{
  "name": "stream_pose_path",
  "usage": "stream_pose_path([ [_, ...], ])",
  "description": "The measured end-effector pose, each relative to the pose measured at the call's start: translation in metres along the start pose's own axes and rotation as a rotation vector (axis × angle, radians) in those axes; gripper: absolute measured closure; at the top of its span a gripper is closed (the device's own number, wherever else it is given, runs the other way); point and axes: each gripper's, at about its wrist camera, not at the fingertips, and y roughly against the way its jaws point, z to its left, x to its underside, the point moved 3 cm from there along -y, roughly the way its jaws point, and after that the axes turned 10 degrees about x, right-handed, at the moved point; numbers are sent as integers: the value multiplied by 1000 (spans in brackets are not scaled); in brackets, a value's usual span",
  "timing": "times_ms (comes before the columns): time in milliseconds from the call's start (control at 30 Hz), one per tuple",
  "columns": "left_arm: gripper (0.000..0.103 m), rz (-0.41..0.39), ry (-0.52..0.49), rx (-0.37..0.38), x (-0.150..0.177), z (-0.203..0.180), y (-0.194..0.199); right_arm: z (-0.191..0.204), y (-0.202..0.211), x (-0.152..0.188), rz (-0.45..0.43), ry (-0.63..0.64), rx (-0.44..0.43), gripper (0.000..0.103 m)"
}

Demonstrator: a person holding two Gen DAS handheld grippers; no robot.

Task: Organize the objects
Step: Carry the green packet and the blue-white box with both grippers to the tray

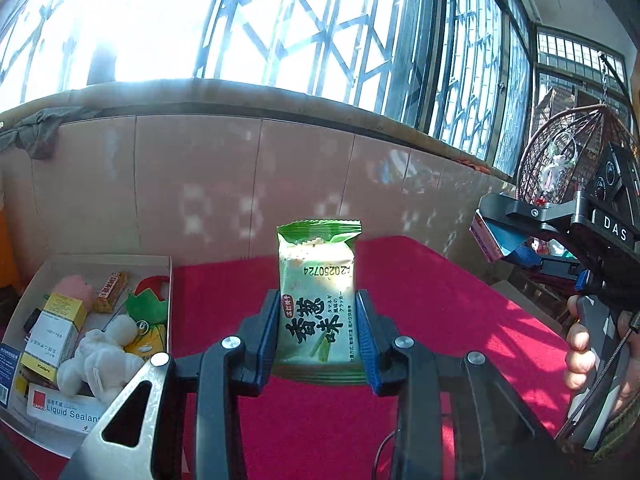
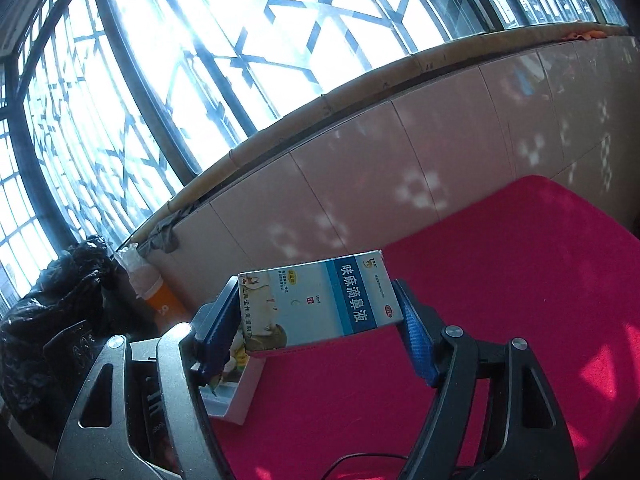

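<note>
Left tool [image 1: 317,320] is clamping an upright green cracker packet [image 1: 316,292] above the red surface [image 1: 440,300]; right tool [image 2: 320,320] is gripping a nasal-drops box [image 2: 320,306] crosswise. Cardboard tray [image 1: 170,280] is lying lower left, nearer the left tool.

Green-white cracker packet [image 1: 318,292], blue-white box [image 2: 320,306], red cloth [image 1: 420,300]

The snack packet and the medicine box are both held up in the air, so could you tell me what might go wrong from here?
1. The left hand-held gripper squeezes the green snack packet by its sides; the cracker inside may crack.
2. The right hand-held gripper holds the medicine box tilted, so it might slip onto the red cloth.
3. The cardboard tray is already crowded, so added items could spill over.
</note>
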Motion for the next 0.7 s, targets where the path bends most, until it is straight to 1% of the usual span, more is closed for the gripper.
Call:
stream_pose_path([
  [400, 67, -66, 74, -63, 1, 35, 36, 33, -13, 14, 54, 60, -28, 30],
  [700, 67, -97, 107, -76, 2, 49, 51, 53, -16, 22, 71, 95, -46, 30],
])
